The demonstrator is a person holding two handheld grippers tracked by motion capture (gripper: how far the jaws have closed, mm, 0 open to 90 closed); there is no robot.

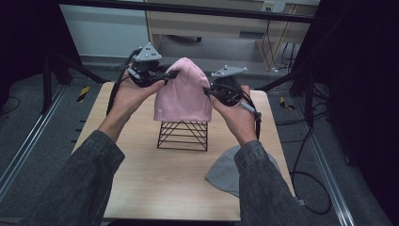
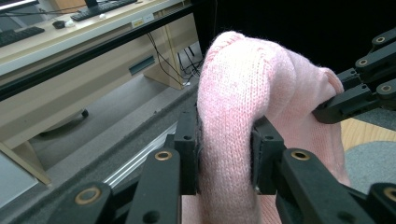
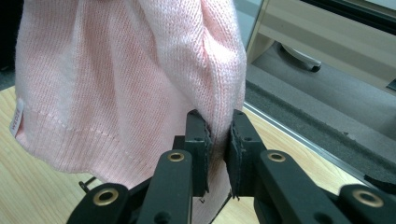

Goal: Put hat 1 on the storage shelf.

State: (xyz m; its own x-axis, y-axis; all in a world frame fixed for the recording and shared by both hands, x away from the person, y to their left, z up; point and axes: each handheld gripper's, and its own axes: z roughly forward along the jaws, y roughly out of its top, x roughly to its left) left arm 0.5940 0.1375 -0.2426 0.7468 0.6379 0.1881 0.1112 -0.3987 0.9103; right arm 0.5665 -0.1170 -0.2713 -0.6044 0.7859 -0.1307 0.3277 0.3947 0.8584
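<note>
Pink knit wool, soft and finely ribbed, makes up the beanie (image 1: pixel 182 92) that sits domed over a black wire stand (image 1: pixel 183 135) near the middle of the pale wooden table (image 1: pixel 141 174). The hat's crown is rounded and slightly peaked, its lower edge finished with a wider ribbed band that bears a small white label on one side. The stand beneath is a thin metal frame of horizontal rungs and slanted struts, shaped like a low trapezoid.

The left gripper (image 1: pixel 170 75) pinches the hat's upper left side; in the left gripper view its black jaws press into a thick fold of the knit (image 2: pixel 227 135), squeezing it between flat pads. The right gripper (image 1: pixel 208 92) clamps the hat's right edge, and in the right gripper view its jaws stand nearly together on a thin fold of fabric (image 3: pixel 219 126) just above the band. Both grippers are matte black plastic with brass-coloured rivets and a grey three-cornered plate on top.

A grey beanie (image 1: pixel 225 172) of smoother, flatter fabric lies slack on the table's near right corner, partly under the person's right sleeve (image 1: pixel 263 188) of dark denim-like cloth.
</note>
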